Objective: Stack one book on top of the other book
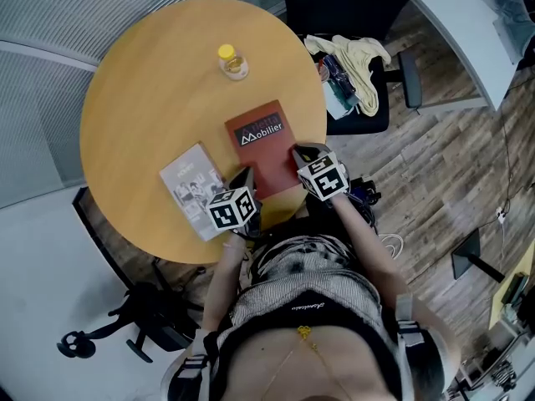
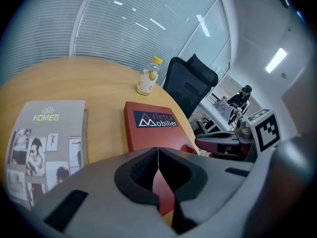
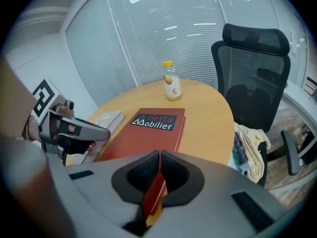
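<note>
A red book (image 1: 263, 144) titled "Mobilier" lies flat near the middle of the round wooden table (image 1: 142, 98). A grey "HOMES" book (image 1: 194, 186) lies flat to its left, apart from it. My left gripper (image 1: 243, 177) is shut and empty, its tips at the red book's near left corner. My right gripper (image 1: 297, 151) is also shut and empty, at the book's right edge. In the left gripper view the shut jaws (image 2: 158, 155) hang over the red book (image 2: 148, 128), with the grey book (image 2: 49, 138) to the left. The right gripper view shows the red book (image 3: 143, 133) beyond its shut jaws (image 3: 159, 157).
A small bottle with a yellow cap (image 1: 233, 62) stands on the table's far side. A black office chair (image 1: 359, 23) with cloth and clutter (image 1: 355, 65) on its seat sits beyond the table's right edge. Another chair's base (image 1: 125, 324) is on the floor at lower left.
</note>
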